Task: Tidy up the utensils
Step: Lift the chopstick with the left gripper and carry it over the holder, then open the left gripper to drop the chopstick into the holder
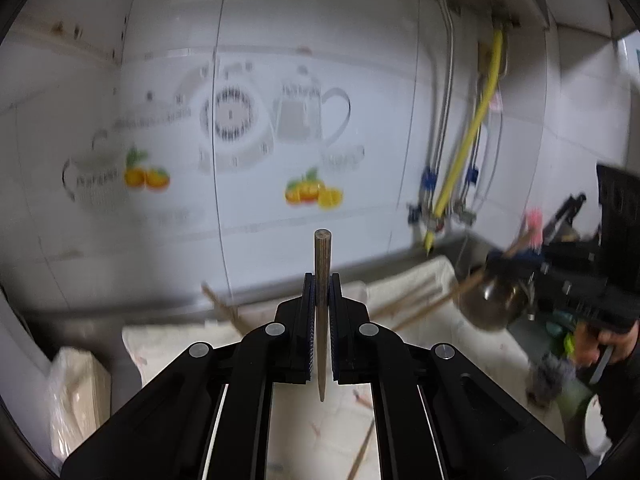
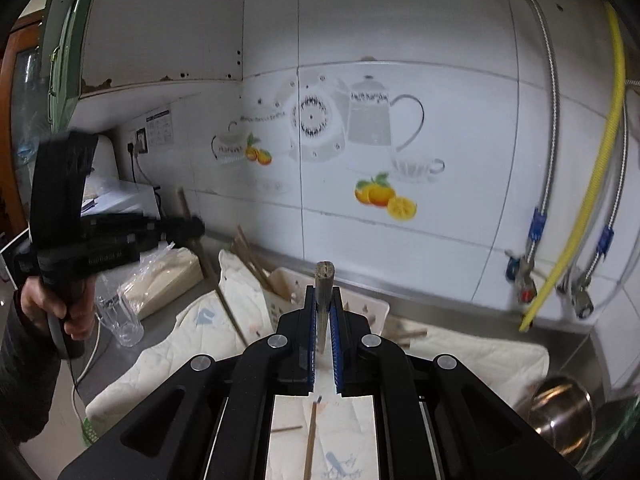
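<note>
My left gripper (image 1: 322, 280) is shut on a wooden chopstick (image 1: 322, 252) that stands upright between the pads, thick end up, tip hanging below the jaws. My right gripper (image 2: 323, 292) is shut on another chopstick (image 2: 324, 276), also upright. In the right wrist view the left gripper (image 2: 198, 228) shows at the left, held by a hand (image 2: 48, 304). A white slotted basket (image 2: 372, 308) with several chopsticks (image 2: 248, 256) leaning in it sits on a white cloth (image 2: 208, 328). Loose chopsticks (image 2: 310, 440) lie on the cloth below my jaws.
A drinking glass (image 2: 120, 320) and a plastic-wrapped pack (image 2: 172, 276) stand left of the cloth. A steel bowl (image 2: 560, 412) sits at the right. A yellow hose (image 2: 600, 184) and pipe valves (image 2: 528, 292) hang on the tiled wall behind the steel counter.
</note>
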`<state>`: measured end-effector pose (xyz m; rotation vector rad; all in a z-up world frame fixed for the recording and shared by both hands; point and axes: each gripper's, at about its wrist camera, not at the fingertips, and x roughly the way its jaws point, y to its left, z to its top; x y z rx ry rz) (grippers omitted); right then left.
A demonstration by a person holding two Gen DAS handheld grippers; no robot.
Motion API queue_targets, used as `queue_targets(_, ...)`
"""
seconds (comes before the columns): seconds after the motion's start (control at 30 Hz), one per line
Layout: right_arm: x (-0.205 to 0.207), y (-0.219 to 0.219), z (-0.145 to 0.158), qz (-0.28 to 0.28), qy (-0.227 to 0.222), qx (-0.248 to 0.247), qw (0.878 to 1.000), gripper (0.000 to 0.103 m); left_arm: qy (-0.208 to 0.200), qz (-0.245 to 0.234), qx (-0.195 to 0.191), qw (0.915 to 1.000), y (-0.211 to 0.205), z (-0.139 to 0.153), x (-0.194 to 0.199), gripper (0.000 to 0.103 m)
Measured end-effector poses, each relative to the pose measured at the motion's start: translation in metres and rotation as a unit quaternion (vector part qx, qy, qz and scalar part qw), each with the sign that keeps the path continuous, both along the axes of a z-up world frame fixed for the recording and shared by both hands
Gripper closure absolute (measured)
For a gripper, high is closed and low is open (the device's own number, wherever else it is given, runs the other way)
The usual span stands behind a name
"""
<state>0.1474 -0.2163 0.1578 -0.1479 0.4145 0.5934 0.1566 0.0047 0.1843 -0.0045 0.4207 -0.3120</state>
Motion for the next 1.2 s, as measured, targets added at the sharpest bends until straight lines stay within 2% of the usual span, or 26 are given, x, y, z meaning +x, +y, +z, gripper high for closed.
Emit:
queue_targets(0.13, 0.01, 0.004, 0.009, -0.003, -0.009, -0.003, 1.0, 0.097, -0.021, 0.015, -0.003, 0.9997, 0.003, 0.022, 0.017, 0.098)
queue_targets(0.27, 0.027, 0.006, 0.013, -0.01, -0.008, -0.001, 1.0, 0.097, -0.029, 0.04, -0.002, 0.9987, 0.007, 0.027, 0.04, 0.098)
queue_targets(0.6, 0.061, 0.011, -0.005, -0.029, 0.007, -0.012, 0.999, 0.097, -0.009, 0.09, -0.024, 0.9956, 0.022, -0.006, 0.083, 0.098)
queue_targets(0.97, 0.08, 0.023, -0.033, -0.028, 0.042, -0.031, 0.998, 0.097, 0.039, 0.091, -0.021, 0.9949, 0.025, -0.041, 0.095, 0.097)
queue_targets(1.13, 0.086, 0.025, -0.041, -0.031, 0.05, -0.032, 0.998, 0.096, 0.041, 0.089, -0.026, 0.9949, 0.026, -0.043, 0.091, 0.093)
queue_targets(1.2, 0.088, 0.025, -0.042, -0.035, 0.051, -0.029, 0.998, 0.095, 0.037, 0.088, -0.027, 0.995, 0.027, -0.041, 0.088, 0.081)
